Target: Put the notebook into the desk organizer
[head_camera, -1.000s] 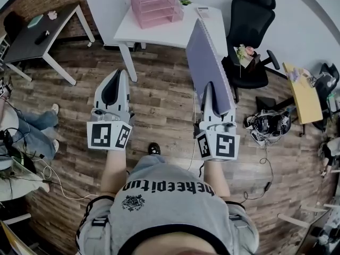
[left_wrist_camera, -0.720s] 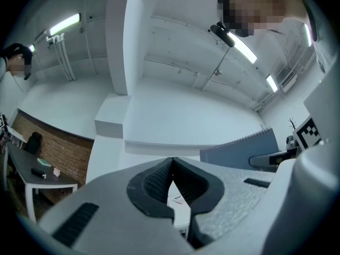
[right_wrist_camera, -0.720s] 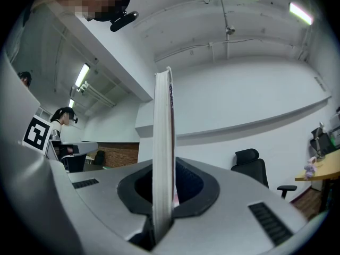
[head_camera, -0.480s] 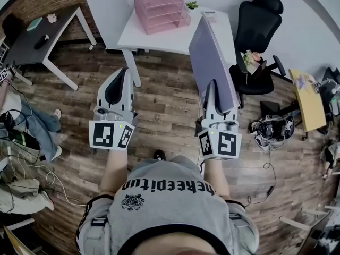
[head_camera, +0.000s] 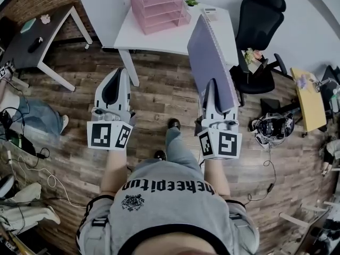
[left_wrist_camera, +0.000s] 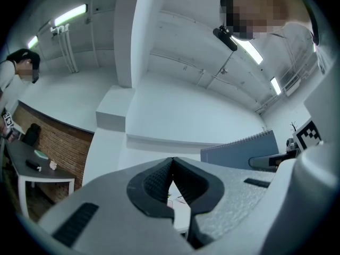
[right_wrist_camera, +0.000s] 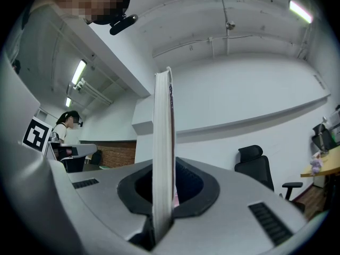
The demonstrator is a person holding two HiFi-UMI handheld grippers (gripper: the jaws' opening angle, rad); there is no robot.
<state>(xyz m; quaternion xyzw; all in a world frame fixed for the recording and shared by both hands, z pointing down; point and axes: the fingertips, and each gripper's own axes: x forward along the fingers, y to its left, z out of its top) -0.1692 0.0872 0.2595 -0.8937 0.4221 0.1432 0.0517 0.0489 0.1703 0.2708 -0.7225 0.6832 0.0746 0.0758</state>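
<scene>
Head view: notebook (head_camera: 208, 57) stands on edge, long axis pointing toward the white table (head_camera: 159, 36); grey-lilac cover, spiral-bound. Right gripper (head_camera: 211, 85) clamps its near end; left gripper (head_camera: 118, 73) closed, empty.

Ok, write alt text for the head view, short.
Seen from above, the right gripper grips a purple spiral notebook by one edge. The left gripper is shut and empty. Ahead, a pink desk organizer stands on a white table.

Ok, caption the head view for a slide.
Right gripper clamps the purple notebook; pink desk organizer stands on the white table ahead.
</scene>
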